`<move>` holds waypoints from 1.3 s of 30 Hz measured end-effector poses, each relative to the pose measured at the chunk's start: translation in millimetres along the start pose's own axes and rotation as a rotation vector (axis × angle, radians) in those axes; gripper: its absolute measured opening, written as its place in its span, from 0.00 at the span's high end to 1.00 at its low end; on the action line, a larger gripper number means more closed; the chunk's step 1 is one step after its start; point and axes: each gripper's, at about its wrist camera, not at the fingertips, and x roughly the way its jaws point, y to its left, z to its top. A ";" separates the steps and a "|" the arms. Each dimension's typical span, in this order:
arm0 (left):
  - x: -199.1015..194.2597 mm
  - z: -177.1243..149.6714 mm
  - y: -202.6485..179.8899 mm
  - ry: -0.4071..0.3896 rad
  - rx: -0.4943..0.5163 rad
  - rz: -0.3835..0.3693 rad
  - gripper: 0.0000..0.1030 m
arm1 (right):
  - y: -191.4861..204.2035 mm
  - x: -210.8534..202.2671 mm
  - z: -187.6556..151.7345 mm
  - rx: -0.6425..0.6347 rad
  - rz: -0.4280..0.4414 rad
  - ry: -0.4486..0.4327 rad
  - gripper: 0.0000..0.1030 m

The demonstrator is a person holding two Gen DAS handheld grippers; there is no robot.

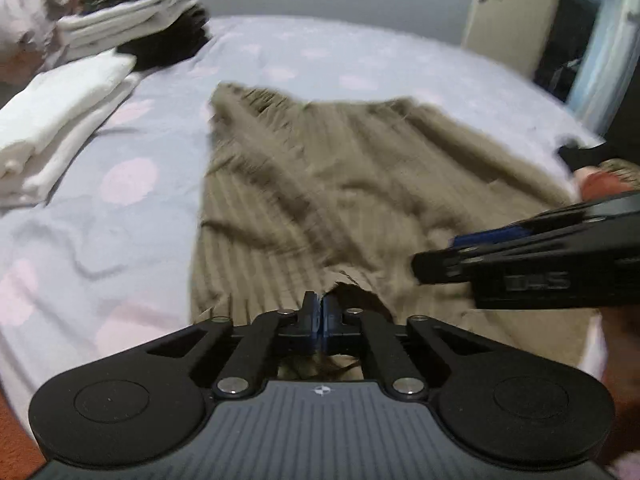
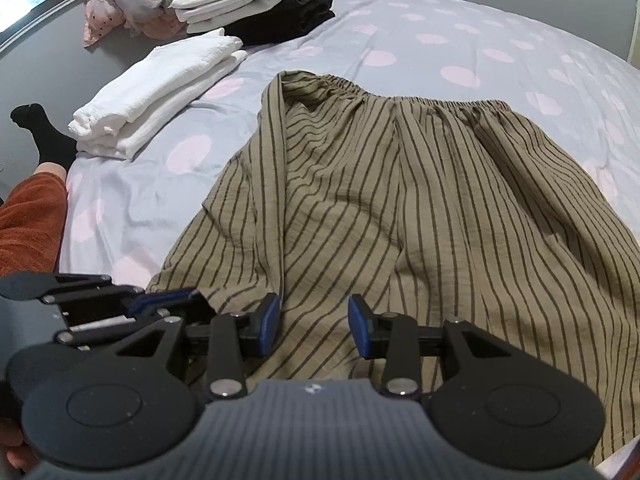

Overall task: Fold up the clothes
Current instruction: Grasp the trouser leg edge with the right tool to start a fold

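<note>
My left gripper [image 1: 320, 312] pinches the near hem of the striped trousers [image 2: 400, 200], blue pads pressed together on the cloth. My right gripper [image 2: 313, 326] hovers over the same hem, fingers spread, holding nothing. The trousers lie flat on the dotted sheet [image 2: 440, 40], waistband farthest; folded white towels [image 2: 160, 88] sit left of them.

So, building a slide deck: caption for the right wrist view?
Open right claw over striped olive garment spread on dotted bedsheet.
</note>
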 end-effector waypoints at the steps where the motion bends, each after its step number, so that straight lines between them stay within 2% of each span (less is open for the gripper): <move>1: -2.6 -0.4 -2.5 -0.009 0.015 -0.022 0.98 | -1.5 -0.3 0.4 0.009 0.000 0.000 0.60; 3: -3.1 -2.0 -9.1 -0.014 0.044 -0.056 0.98 | -4.8 -1.0 1.3 0.028 0.000 -0.002 0.60; 7: 1.1 -4.8 -17.2 -0.002 0.078 -0.060 0.98 | -7.8 -3.4 2.8 0.053 0.040 -0.003 0.58; 8: 1.2 -4.8 -18.0 -0.003 0.079 -0.062 0.98 | -8.6 -3.7 3.5 0.064 0.066 -0.002 0.56; 10: -0.2 -5.6 -17.3 -0.010 0.079 -0.069 0.98 | -9.7 -2.6 4.7 0.086 0.118 0.005 0.43; 11: -1.0 -6.2 -17.2 -0.012 0.080 -0.073 0.98 | -9.2 -0.8 5.4 0.092 0.133 0.015 0.42; 21: 0.0 -11.9 -29.3 0.003 0.186 -0.125 0.98 | -13.0 20.4 3.0 0.174 0.213 0.111 0.44; 23: 0.1 -13.8 -33.6 0.006 0.212 -0.142 0.98 | -13.8 24.8 1.8 0.185 0.223 0.133 0.50; 24: 0.2 -14.7 -35.7 0.007 0.225 -0.149 0.98 | -13.8 26.8 1.1 0.187 0.225 0.143 0.60; 25: 0.5 -15.5 -37.5 0.008 0.234 -0.153 0.98 | -13.5 28.6 0.3 0.188 0.227 0.152 0.75; 27: 1.0 -15.7 -37.9 0.007 0.234 -0.158 0.98 | -13.8 28.6 -0.1 0.192 0.229 0.149 0.93; 30: 1.4 -15.9 -37.9 0.004 0.232 -0.166 0.96 | -15.6 24.3 -0.1 0.193 0.215 0.123 0.97; 32: -1.7 -14.8 -34.0 -0.011 0.208 -0.176 0.84 | -19.5 17.5 0.9 0.202 0.195 0.092 0.97; 33: -3.4 -14.2 -31.9 -0.019 0.197 -0.182 0.81 | -22.0 13.2 1.7 0.207 0.185 0.075 0.97; 39: -17.1 -2.6 -22.8 -0.080 0.156 -0.193 0.78 | -43.8 -26.4 6.9 0.246 0.160 -0.033 0.97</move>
